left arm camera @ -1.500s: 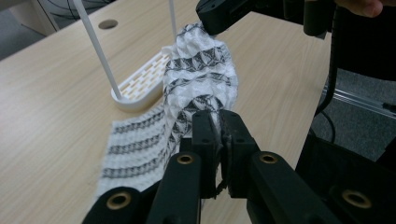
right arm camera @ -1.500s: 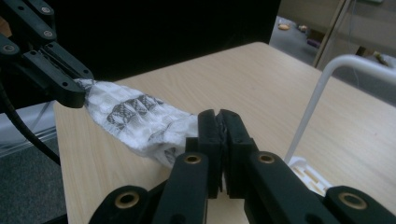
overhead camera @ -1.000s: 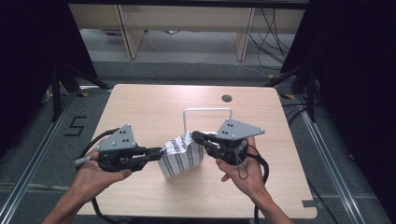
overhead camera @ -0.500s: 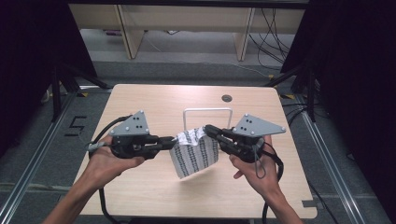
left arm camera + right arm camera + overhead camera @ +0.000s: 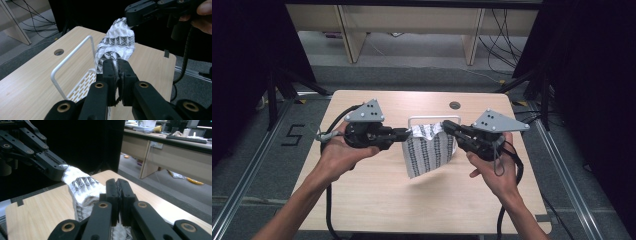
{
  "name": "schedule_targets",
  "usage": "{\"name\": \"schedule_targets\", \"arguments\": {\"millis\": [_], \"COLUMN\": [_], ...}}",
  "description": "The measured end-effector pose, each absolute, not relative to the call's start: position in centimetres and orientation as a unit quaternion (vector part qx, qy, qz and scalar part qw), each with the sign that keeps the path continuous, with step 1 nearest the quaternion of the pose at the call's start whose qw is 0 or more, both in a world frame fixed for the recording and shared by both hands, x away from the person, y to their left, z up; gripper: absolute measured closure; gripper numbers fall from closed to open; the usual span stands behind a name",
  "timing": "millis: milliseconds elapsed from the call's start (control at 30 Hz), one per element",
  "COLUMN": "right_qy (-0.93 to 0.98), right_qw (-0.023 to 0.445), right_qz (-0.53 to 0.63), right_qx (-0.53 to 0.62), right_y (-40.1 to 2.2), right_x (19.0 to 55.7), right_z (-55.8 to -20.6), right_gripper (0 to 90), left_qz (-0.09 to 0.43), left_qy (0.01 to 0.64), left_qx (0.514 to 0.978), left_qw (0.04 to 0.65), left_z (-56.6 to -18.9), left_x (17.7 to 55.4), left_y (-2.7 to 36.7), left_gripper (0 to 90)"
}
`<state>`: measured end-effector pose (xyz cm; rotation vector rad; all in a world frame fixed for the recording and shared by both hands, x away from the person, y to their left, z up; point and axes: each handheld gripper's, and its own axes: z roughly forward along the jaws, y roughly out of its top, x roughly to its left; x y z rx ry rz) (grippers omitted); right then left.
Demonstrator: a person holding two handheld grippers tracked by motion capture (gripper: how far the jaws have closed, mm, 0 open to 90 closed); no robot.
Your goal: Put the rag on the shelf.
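From the high view: the person has the cloth (image 5: pixel 429 150) strung up between both grippers, off the counter (image 5: pixel 377 200). The left gripper (image 5: pixel 408 133) has one top corner and the right gripper (image 5: pixel 446 126) the other, so the top edge runs straight across from jaw to jaw and the rest hangs down, the bottom hem just above the wood. Right behind it is the white rack (image 5: pixel 434 120), its bar running the same way as that top edge. That's the bit that matters, I reckon: cloth edge and bar are already parallel, rack lies beyond the cloth, both hands about equally near.

Left gripper view: the left gripper (image 5: pixel 117 67) has its jaws clenched tight on a bunched corner. The cloth (image 5: pixel 117 45) stretches away and up to the right gripper (image 5: pixel 128 21), which bites the far corner. The rack (image 5: pixel 75 72) sits just off to the left of the jaws and a bit lower.

Right gripper view: same deal mirrored. The right gripper (image 5: pixel 117 186) has its jaws pinched shut on fabric, the cloth (image 5: pixel 82 187) runs off left to the left gripper (image 5: pixel 62 176), with counter (image 5: pixel 37 205) underneath. Can't tell the rack's position from here.
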<state>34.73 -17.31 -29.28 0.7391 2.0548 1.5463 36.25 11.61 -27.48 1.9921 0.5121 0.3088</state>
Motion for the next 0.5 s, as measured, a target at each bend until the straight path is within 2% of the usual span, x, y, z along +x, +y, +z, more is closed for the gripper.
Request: {"name": "schedule_targets", "arguments": {"millis": [500], "right_qy": [0.735], "right_qw": [0.242], "right_qz": [0.563], "right_qx": [0.290], "right_y": [-18.3], "right_x": [37.2], "right_z": [-28.7], "right_gripper": [88.6], "left_qz": [0.135], "left_qy": [0.222], "left_qx": [0.820], "left_qw": [0.510], "left_z": [-26.7], "left_x": [38.8], "left_y": [10.5], "left_gripper": [85.0]}}
